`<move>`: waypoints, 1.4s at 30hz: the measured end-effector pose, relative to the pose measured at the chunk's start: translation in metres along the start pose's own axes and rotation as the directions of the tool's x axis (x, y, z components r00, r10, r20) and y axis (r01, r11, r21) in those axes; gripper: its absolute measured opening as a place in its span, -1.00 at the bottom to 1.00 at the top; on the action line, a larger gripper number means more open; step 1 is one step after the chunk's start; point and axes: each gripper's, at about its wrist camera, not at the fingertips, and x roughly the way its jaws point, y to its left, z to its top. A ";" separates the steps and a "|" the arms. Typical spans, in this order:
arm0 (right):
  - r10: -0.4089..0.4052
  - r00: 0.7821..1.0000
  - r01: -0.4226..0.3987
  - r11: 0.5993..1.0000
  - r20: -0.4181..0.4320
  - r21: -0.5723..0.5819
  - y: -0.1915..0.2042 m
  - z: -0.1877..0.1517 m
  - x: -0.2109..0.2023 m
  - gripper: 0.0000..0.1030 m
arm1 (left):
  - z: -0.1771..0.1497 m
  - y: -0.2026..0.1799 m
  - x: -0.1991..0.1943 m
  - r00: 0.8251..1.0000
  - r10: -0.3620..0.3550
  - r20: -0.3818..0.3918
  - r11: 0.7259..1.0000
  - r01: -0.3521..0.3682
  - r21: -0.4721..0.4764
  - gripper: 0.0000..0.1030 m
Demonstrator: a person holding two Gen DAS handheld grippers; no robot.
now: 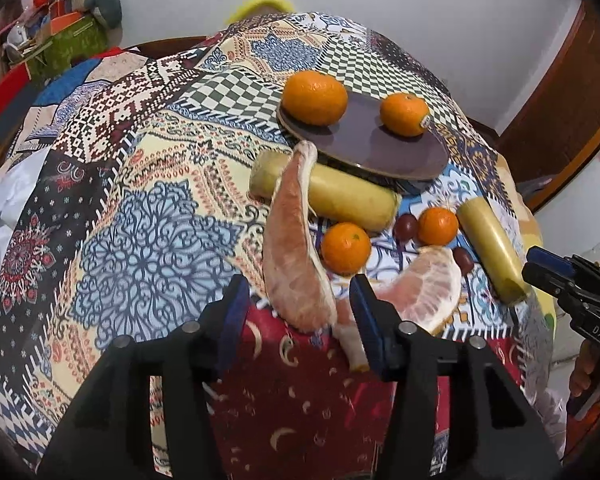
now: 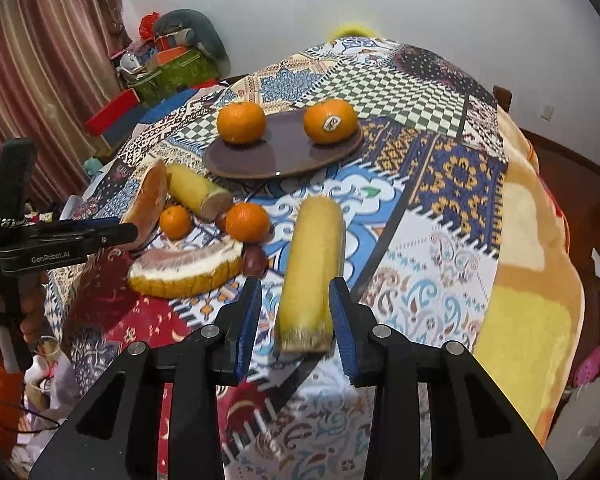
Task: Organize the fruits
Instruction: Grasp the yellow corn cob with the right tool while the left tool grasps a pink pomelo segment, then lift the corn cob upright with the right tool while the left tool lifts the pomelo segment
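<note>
The long pomelo segment (image 1: 294, 240) lies on the patterned tabletop (image 1: 148, 216), its near tip between the jaws of the left claw (image 1: 298, 286); it is judged soft, light and easily torn, so it would best be taken across its thick middle with little pressure; the left claw is released, its pads apart and pressing on nothing. The rind-backed pomelo wedge (image 2: 184, 272) sits just right of it, firmer along its rind. A yellow cane piece (image 2: 308, 272) lies lengthwise under the right claw (image 2: 296, 284); it is judged stiff, fairly heavy and apt to roll, so a hold near its middle is advised; cloth shows between one pad and the piece, so the right claw is read as narrowly parted, not clamped. The tangerines are judged firm but round and smooth, so they should be held across the widest part. Counted: two pomelo pieces; two cane pieces, the second (image 1: 324, 184) near the plate; four tangerines, two on the brown plate (image 1: 380, 152) at the far side and two loose; two small dark fruits (image 1: 405, 227).
</note>
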 end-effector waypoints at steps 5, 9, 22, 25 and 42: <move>-0.014 1.000 0.014 1.000 -0.007 0.005 -0.003 0.007 0.013 -0.38 | 0.010 0.004 0.010 1.000 0.013 -0.002 1.000 -0.013 -0.012 0.01; -0.019 0.999 0.019 1.000 -0.029 0.018 -0.007 0.010 0.028 -0.38 | 0.017 0.006 0.020 0.999 0.034 -0.003 0.999 -0.034 -0.015 0.01; -0.014 0.999 0.014 1.000 -0.050 0.012 -0.007 0.018 0.050 -0.29 | 0.031 0.012 0.041 0.997 0.071 0.019 0.997 -0.070 -0.020 -0.06; -0.016 0.999 0.017 1.000 -0.049 0.011 -0.007 0.020 0.053 -0.29 | 0.033 0.010 0.044 0.997 0.072 0.019 0.997 -0.072 -0.010 -0.26; -0.024 1.000 0.023 0.999 0.004 0.031 -0.009 0.025 0.032 -0.33 | 0.036 0.001 0.010 0.994 0.065 0.091 0.998 -0.067 0.013 -0.56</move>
